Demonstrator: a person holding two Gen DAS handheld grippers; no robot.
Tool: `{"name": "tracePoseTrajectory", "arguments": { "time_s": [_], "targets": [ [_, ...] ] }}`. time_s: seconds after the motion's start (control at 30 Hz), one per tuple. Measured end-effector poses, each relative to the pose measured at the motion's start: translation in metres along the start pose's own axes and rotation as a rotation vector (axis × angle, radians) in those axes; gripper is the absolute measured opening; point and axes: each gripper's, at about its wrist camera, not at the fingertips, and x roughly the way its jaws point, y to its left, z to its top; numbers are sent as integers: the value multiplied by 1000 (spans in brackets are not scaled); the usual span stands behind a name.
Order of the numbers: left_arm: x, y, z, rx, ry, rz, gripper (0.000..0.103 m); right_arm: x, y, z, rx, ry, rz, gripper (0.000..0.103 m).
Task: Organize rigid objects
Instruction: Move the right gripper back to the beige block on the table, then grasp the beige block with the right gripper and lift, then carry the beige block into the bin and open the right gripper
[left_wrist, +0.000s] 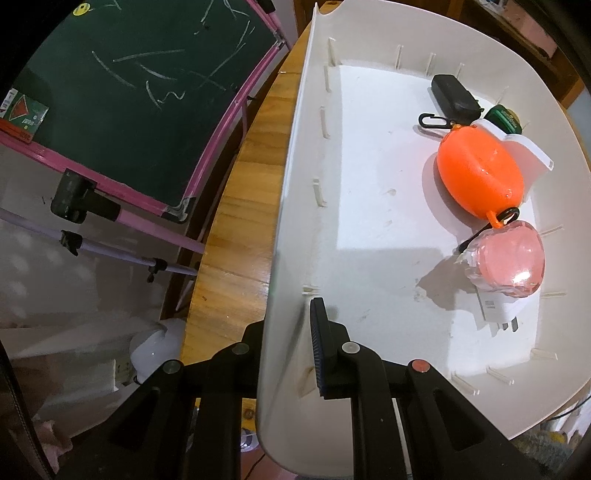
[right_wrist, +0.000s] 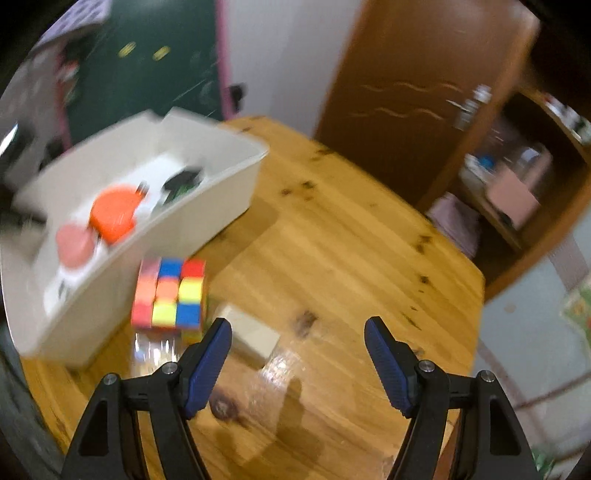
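My left gripper (left_wrist: 291, 332) is shut on the near wall of the white bin (left_wrist: 291, 206), one finger inside and one outside. Inside lie an orange case (left_wrist: 478, 173), a pink case (left_wrist: 502, 262), a white charger (left_wrist: 496, 314), a black box (left_wrist: 454, 96) and a green item (left_wrist: 504, 118). In the right wrist view the bin (right_wrist: 207, 206) stands at the left on the wooden table (right_wrist: 332, 258). A colourful puzzle cube (right_wrist: 170, 291) and a small white box (right_wrist: 251, 334) sit beside the bin. My right gripper (right_wrist: 299, 336) is open and empty above the table, right of the cube.
A green chalkboard with a pink frame (left_wrist: 140, 92) stands left of the table. A brown door (right_wrist: 417, 96) and a shelf with clutter (right_wrist: 517, 177) stand behind the table. The table's far-right edge (right_wrist: 476, 273) drops off to the floor.
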Motion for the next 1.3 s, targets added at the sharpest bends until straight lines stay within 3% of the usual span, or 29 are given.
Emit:
{"name": "tracePoseTrajectory", "arguments": {
  "time_s": [0.17,0.47,0.6,0.67,1.0,1.3],
  "targets": [
    [1,-1,1,-7,12,21,15,30,9,-8,-103,53,56,75],
    [2,-5,3,-12,29,44,15,60,17,-1,-163,70,159,74],
    [2,-5,3,-15,31,49,15,68,19,0,-161,89,215,51],
    [2,-6,3,-15,31,51,16,70,19,1,-149,91,225,49],
    [2,-5,3,-19,27,40,16,67,6,1,22,129,183,26],
    [1,1,1,-19,14,11,16,49,-12,-8,251,140,171,26]
  ]
}}
